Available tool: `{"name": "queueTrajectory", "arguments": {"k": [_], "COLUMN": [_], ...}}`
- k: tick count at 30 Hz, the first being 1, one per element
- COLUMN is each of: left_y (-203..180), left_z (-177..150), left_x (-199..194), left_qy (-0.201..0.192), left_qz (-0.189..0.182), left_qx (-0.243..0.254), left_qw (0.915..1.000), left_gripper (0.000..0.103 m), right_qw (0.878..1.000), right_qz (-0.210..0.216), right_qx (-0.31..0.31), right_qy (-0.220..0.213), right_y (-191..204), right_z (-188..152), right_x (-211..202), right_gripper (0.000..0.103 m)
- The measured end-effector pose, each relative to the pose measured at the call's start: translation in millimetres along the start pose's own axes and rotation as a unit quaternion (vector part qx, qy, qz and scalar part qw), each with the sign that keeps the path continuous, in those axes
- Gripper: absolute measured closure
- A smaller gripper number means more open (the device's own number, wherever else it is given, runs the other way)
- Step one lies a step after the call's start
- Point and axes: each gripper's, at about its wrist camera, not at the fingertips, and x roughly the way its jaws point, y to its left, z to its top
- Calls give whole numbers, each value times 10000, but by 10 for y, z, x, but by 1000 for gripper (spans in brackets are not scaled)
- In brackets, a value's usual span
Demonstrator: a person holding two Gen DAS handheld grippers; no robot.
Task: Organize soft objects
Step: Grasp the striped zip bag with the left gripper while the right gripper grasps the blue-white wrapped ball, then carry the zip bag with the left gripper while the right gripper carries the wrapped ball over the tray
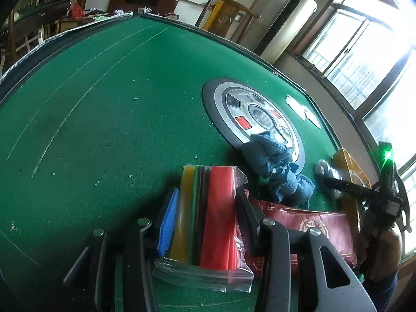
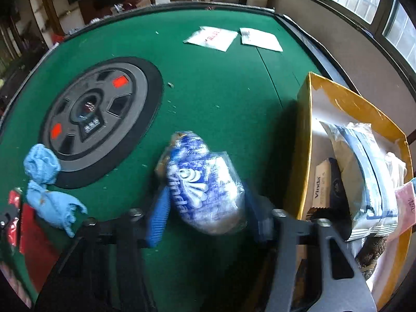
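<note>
My left tool point(image 1: 202, 223) is clamped narrow on the bag point(image 1: 208, 223) of coloured sheets, which lies on the table point(image 1: 104, 104) between its fingers, the blue pad point(image 1: 167, 223) pressed to the bag's left edge. My right tool point(image 2: 205, 208) has the tissue pack point(image 2: 205, 187) between its pads, both pads at the pack's sides, so I judge it a hold, though the picture there is blurred and I cannot be sure how firm. The box point(image 2: 304, 140) stands just to the right of that tool, with packets already inside. The blue cloth point(image 2: 49, 187) lies crumpled off to the left of the right tool, partly on the round panel point(image 2: 98, 119), and a red packet point(image 1: 306, 223) sits just right of the left tool. What worries me: the pack's wrapper is slick and the pack squashy, so it may slip or swing out when lifted toward the box; it could also catch the box's near wall. The bag's loose plastic may slide and let the sheets sag or spill. The left tool's right finger is close to the red packet and could drag it.
</note>
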Motion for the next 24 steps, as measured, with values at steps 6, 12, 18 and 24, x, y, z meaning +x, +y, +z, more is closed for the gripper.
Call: {"name": "queueTrajectory", "arguments": {"k": [6,12,18,24], "left_y": [-72,-43,-9,-90], "left_z": [-21,-30,-19,-40], "left_x": [7,-7,-116,-196], "left_qy": [-12,-32,-259,-450], "left_qz": [196,114,-186,-353], "left_qx": [223,172,62,221], "left_qw": [9996,9998,9995,9981], "left_gripper": [59,60,60,60], "right_qw": [9920,9750,9713,9704], "right_qz": [1057,1825,1874,1856], "right_qx": [60,331,439,546], "right_qy": [-690,-1227,-1397,-1443], "right_y": [-62,-226,-166,-174], "right_z": [-113,-199,-259,-255], "right_x": [-314,-578,-668,-693], "right_gripper": [53,53,53,53]}}
